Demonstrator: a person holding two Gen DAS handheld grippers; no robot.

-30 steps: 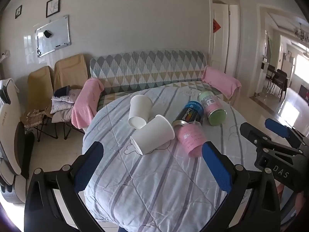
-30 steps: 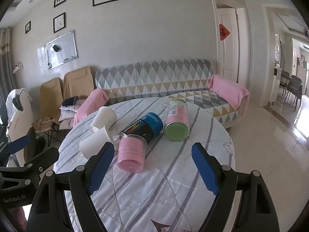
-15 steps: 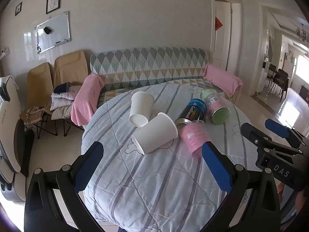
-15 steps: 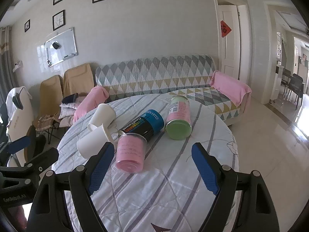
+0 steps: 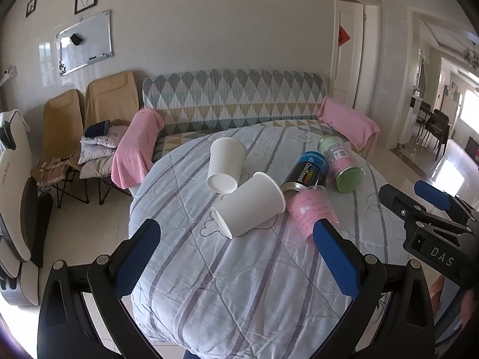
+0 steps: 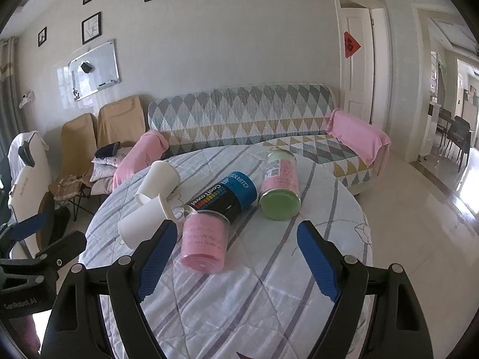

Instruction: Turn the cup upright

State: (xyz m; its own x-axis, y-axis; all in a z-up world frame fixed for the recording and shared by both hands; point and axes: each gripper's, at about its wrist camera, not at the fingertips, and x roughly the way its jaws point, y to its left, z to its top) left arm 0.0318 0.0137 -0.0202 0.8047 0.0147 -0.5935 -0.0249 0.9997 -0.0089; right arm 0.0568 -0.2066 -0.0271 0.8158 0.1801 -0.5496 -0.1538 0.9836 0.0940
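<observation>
Two white paper cups lie on their sides on the round quilt-covered table (image 5: 239,284). The nearer cup (image 5: 250,205) (image 6: 143,221) lies with its base toward me; the farther cup (image 5: 226,164) (image 6: 157,181) lies behind it. A pink cup (image 5: 311,212) (image 6: 205,239), a blue-black can (image 5: 307,172) (image 6: 224,196) and a green-pink container (image 5: 341,164) (image 6: 280,188) also lie on their sides. My left gripper (image 5: 236,257) is open and empty, in front of the nearer white cup. My right gripper (image 6: 236,257) is open and empty, in front of the pink cup.
A patterned sofa (image 5: 233,101) with pink towels stands behind the table. Folding chairs (image 5: 89,113) with clothes stand at the left. A doorway opens at the right. The right gripper shows at the right edge of the left wrist view (image 5: 431,218).
Both grippers have moved slightly nearer to the table and lower; the objects sit a little lower in both views. Nothing on the table has moved.
</observation>
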